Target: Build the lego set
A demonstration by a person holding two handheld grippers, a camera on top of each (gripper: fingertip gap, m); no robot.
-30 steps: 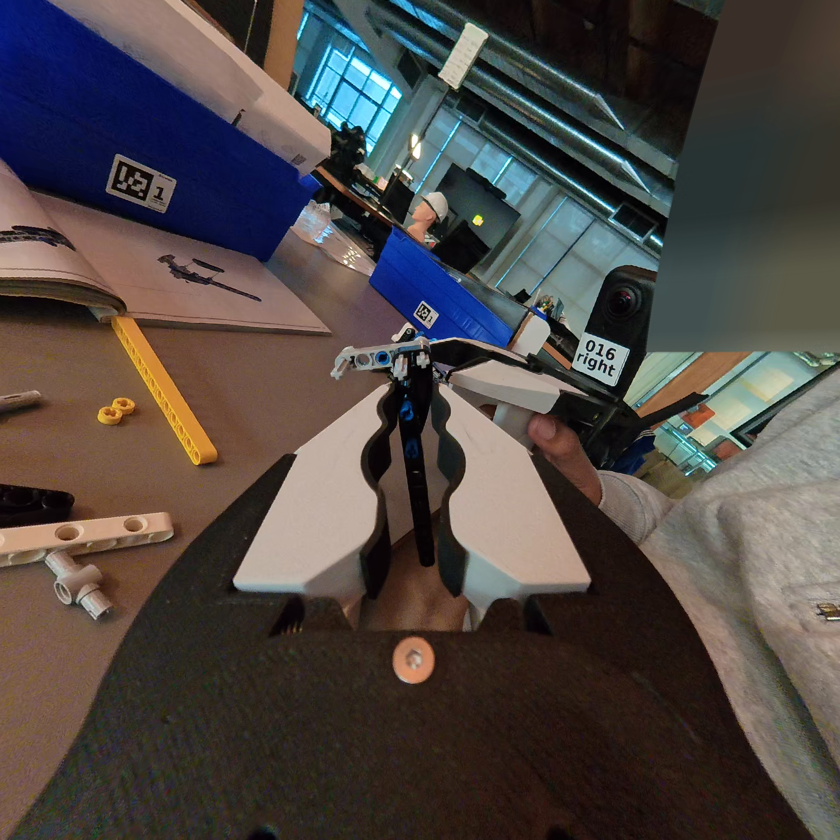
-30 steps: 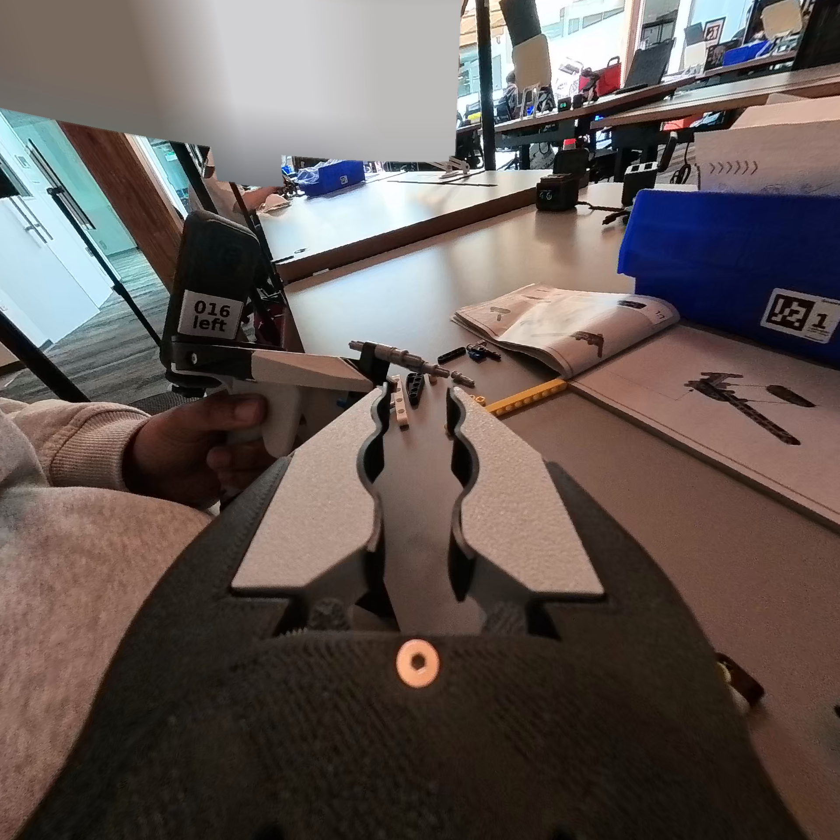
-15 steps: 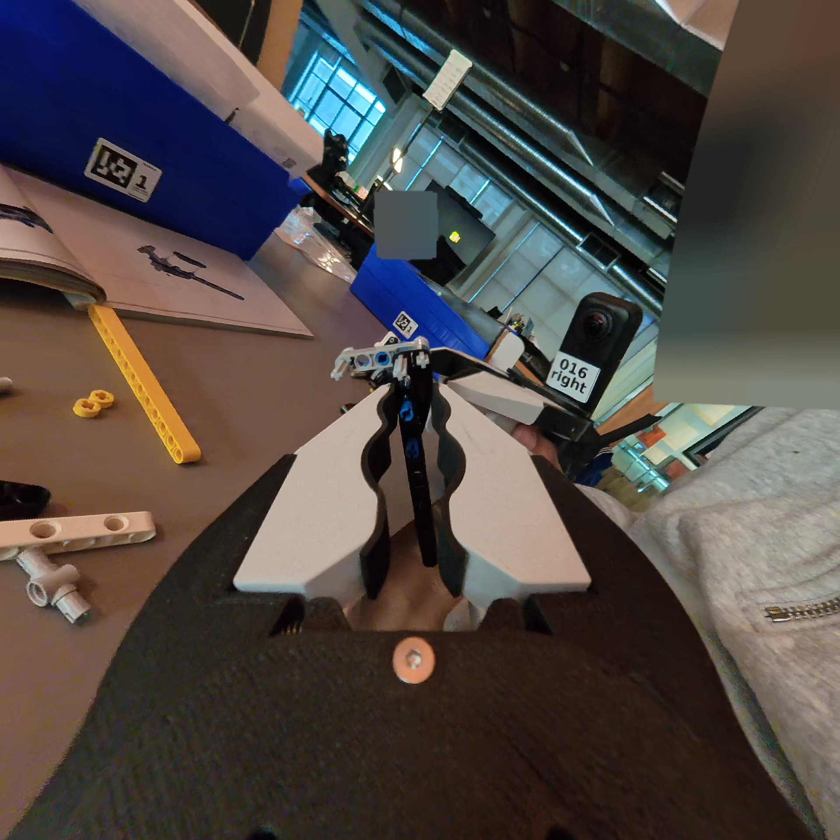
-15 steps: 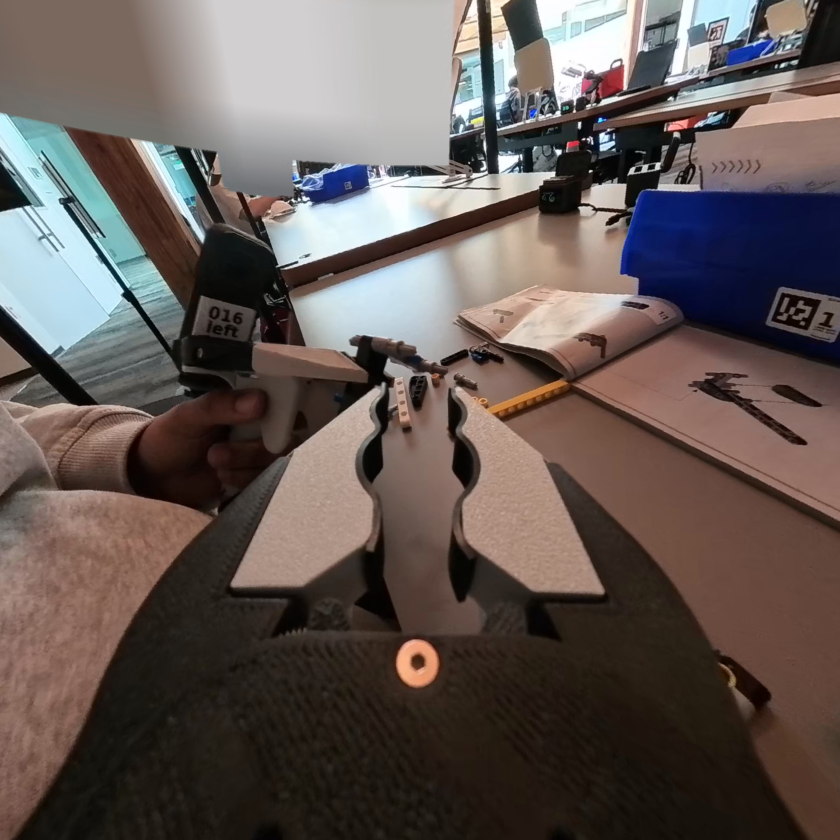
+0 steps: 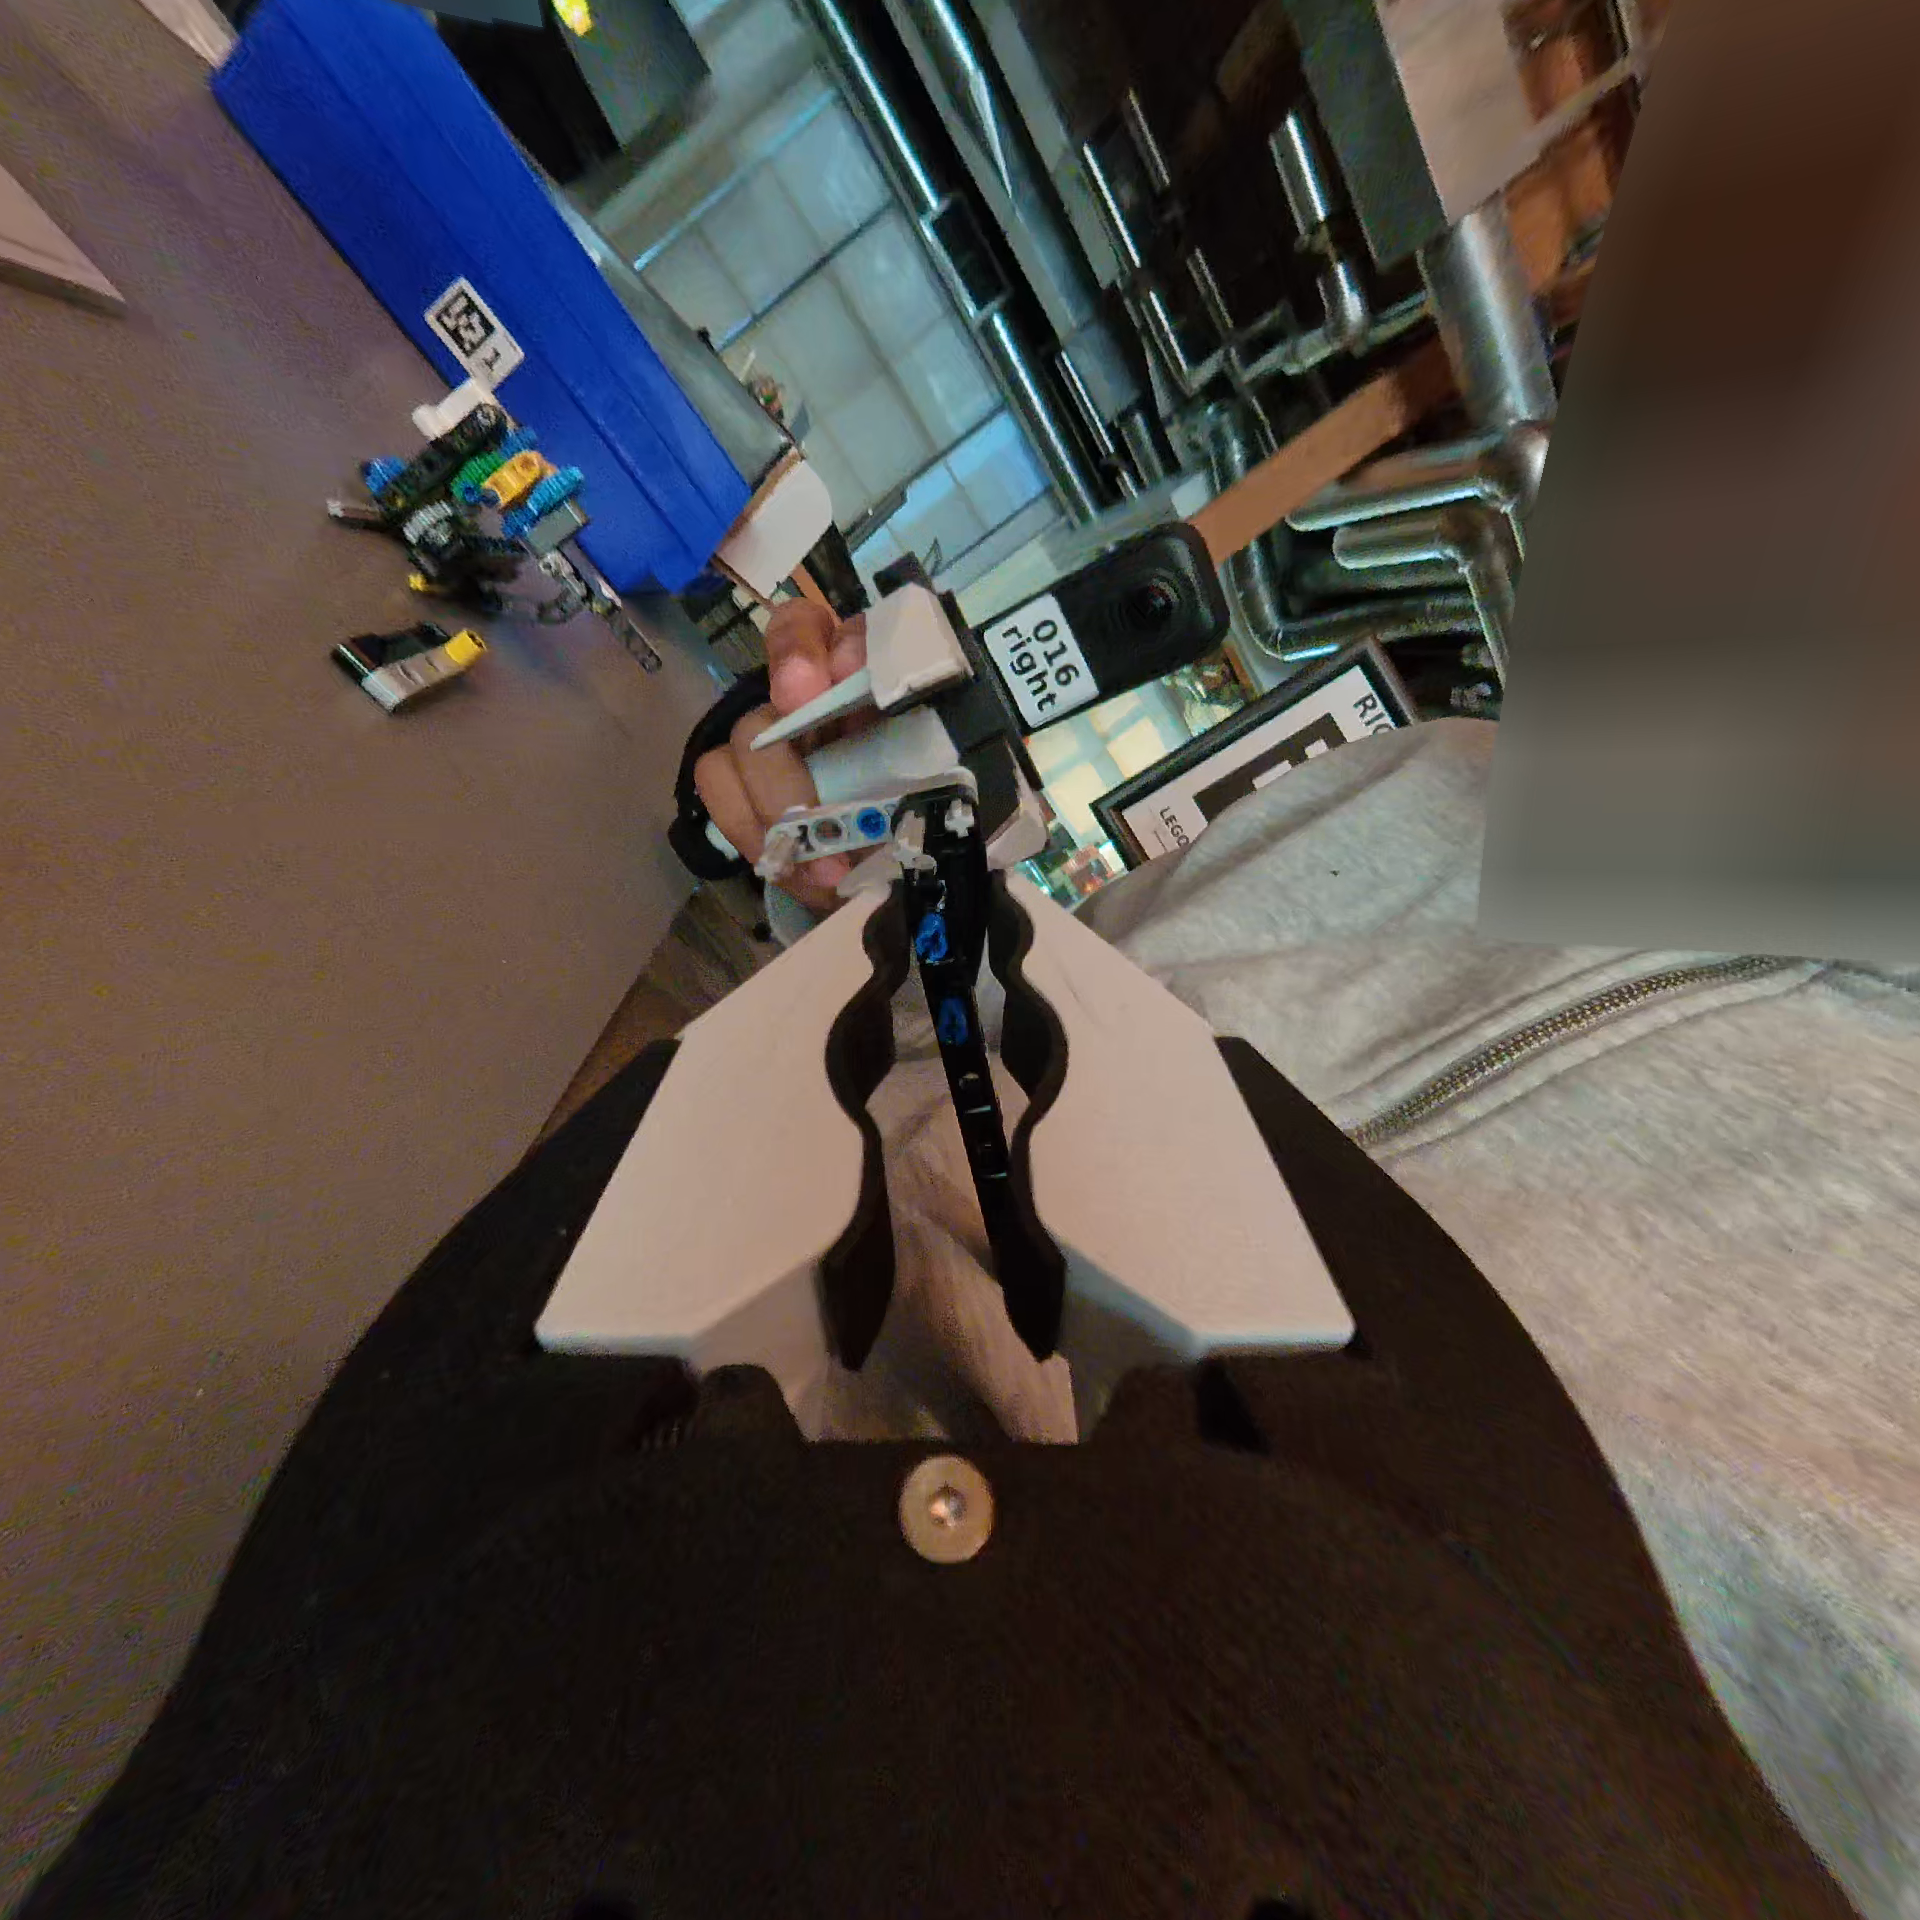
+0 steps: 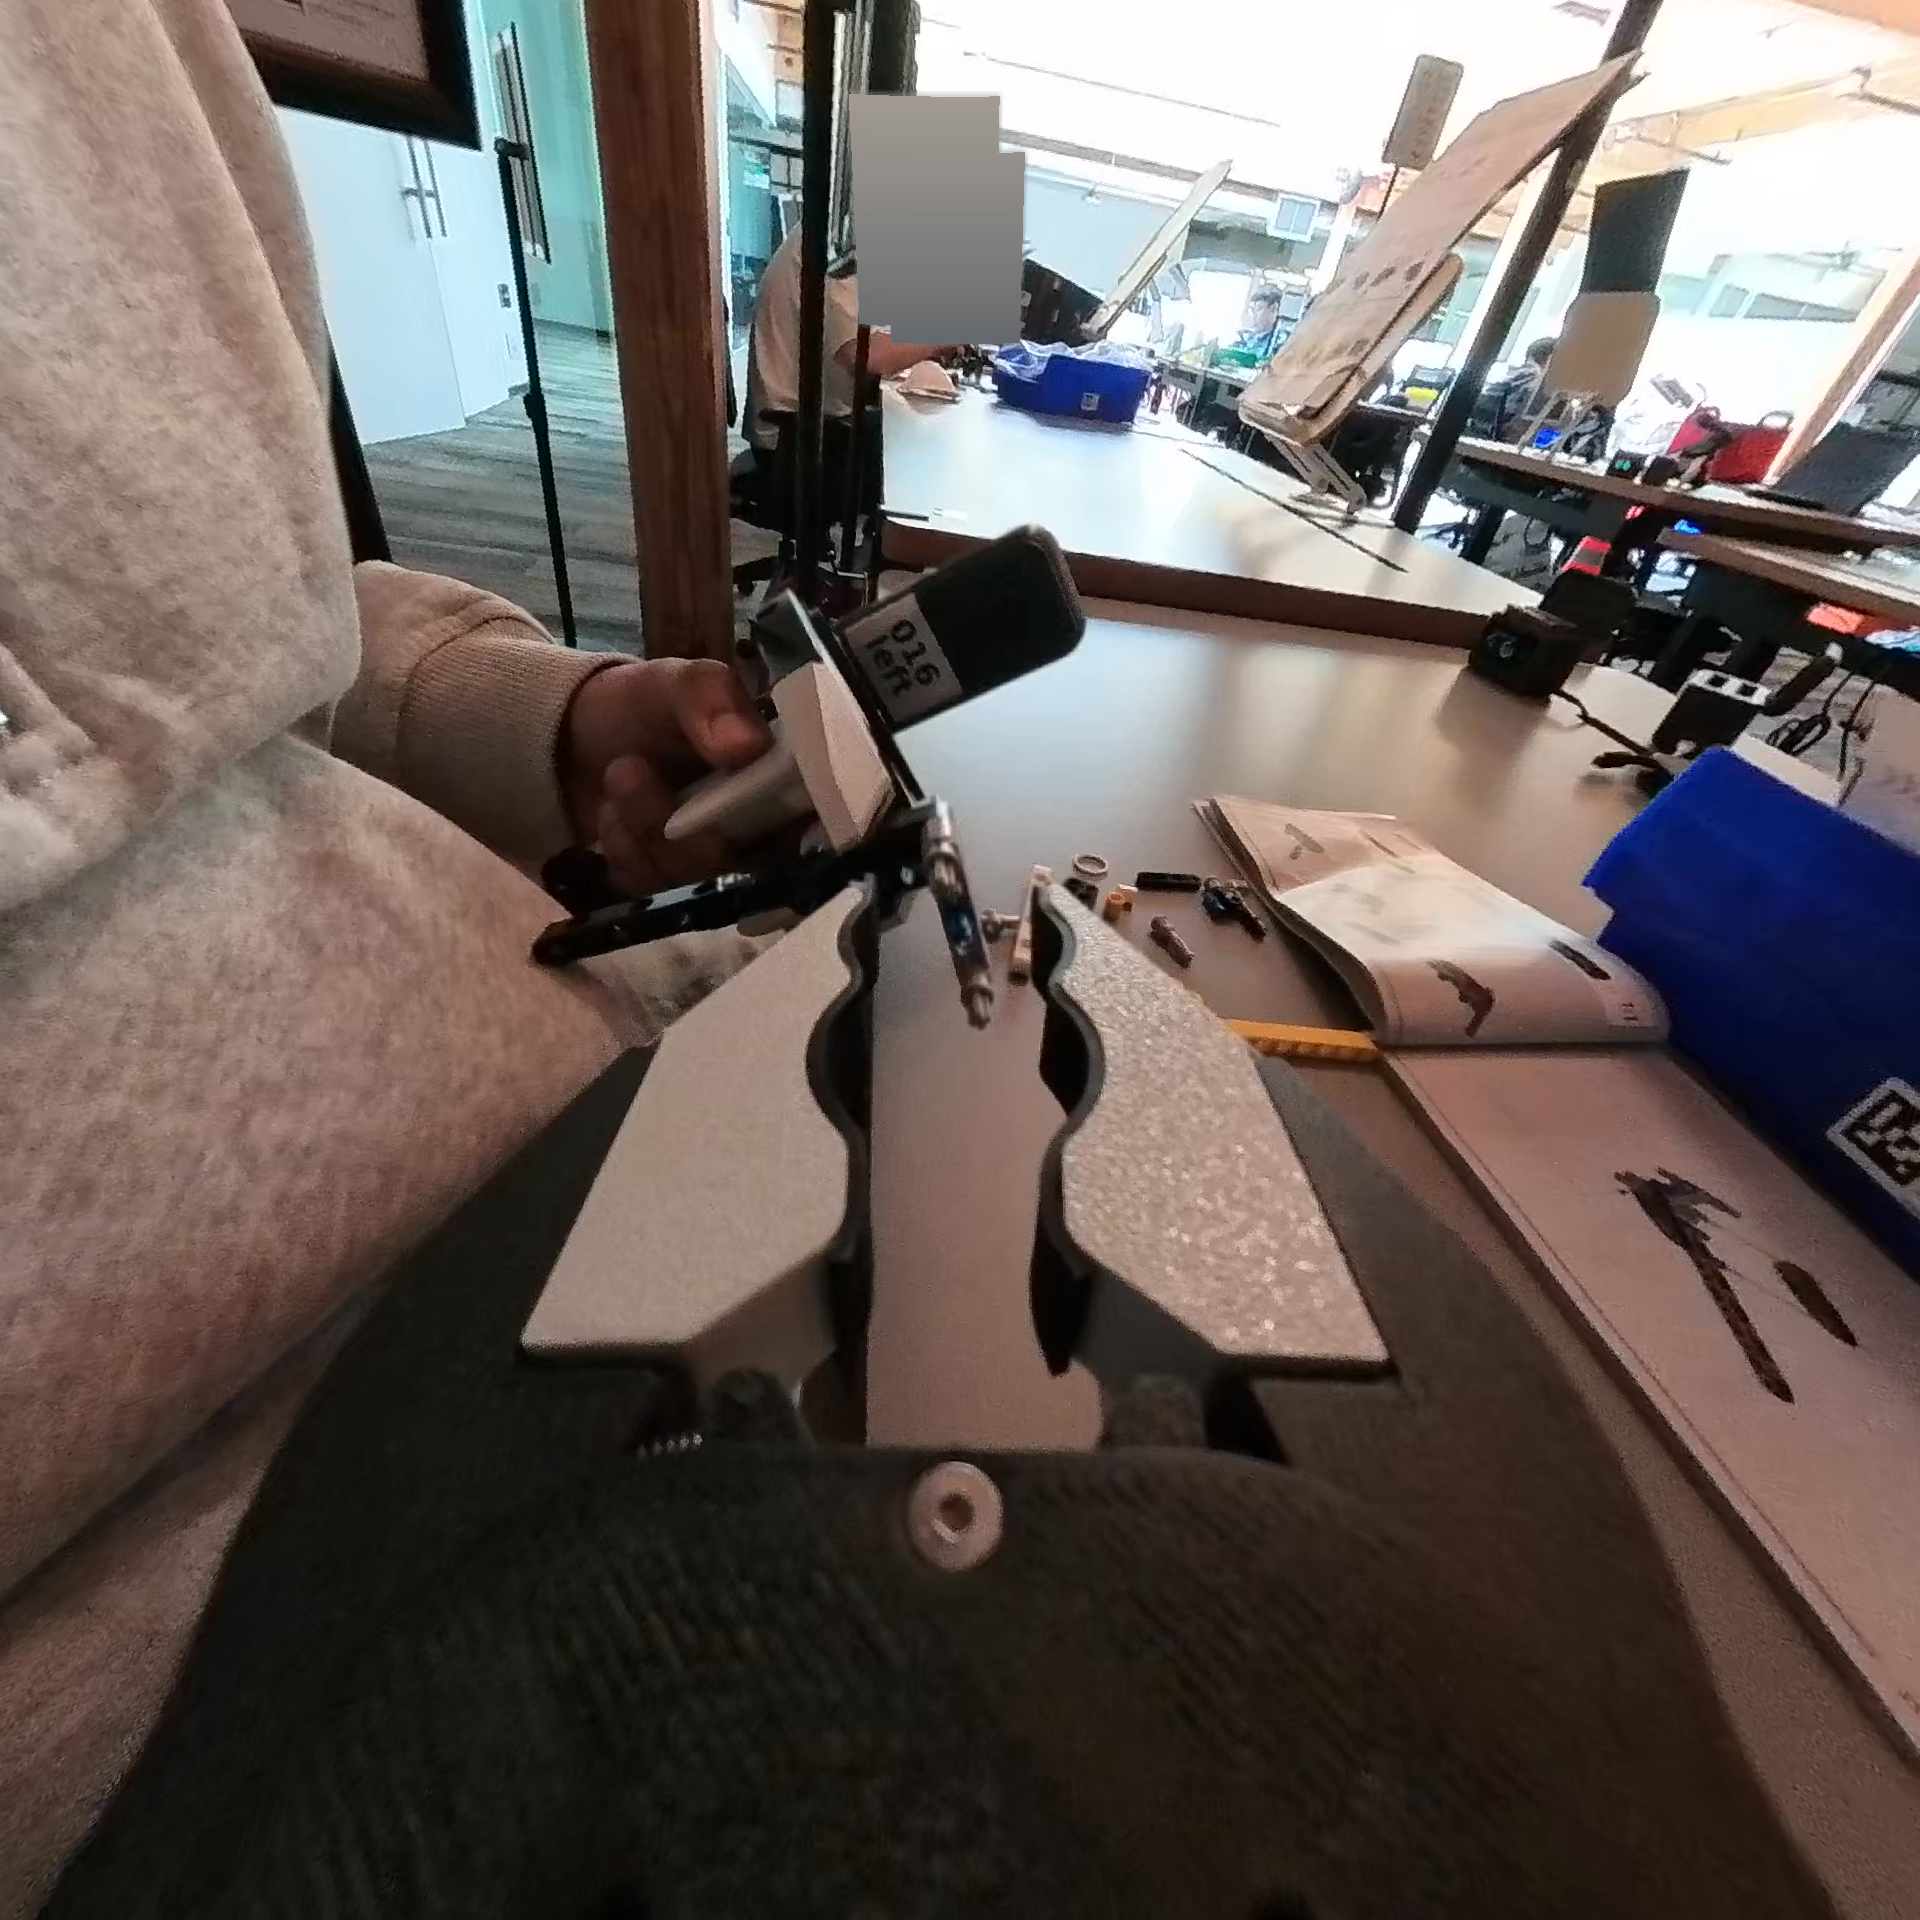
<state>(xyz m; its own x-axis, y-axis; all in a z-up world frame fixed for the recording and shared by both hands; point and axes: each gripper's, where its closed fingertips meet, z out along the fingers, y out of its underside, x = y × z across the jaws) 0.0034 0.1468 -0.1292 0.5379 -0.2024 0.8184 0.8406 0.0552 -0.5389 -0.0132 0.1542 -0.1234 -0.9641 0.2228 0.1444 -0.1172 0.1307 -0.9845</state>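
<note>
My left gripper is shut on a black lego beam with blue pins. A short grey beam sits crosswise at its far end. In the right wrist view the left gripper holds this black beam in the air beside the person's grey sweatshirt. The grey beam hangs down in the gap between my right gripper's tips. My right gripper is open and empty, and I see no contact with the grey beam. In the left wrist view the right gripper is just behind the assembly.
A partly built lego model and a small black, white and yellow piece lie by a blue bin. Loose small parts, a yellow beam, an open instruction booklet and a blue bin are on the table. The grippers are tip to tip, or close to it.
Both grippers have turned sharply toward each other and the person's body. The left gripper has rolled with the black beam, so the grey beam now hangs between the right gripper's tips.
</note>
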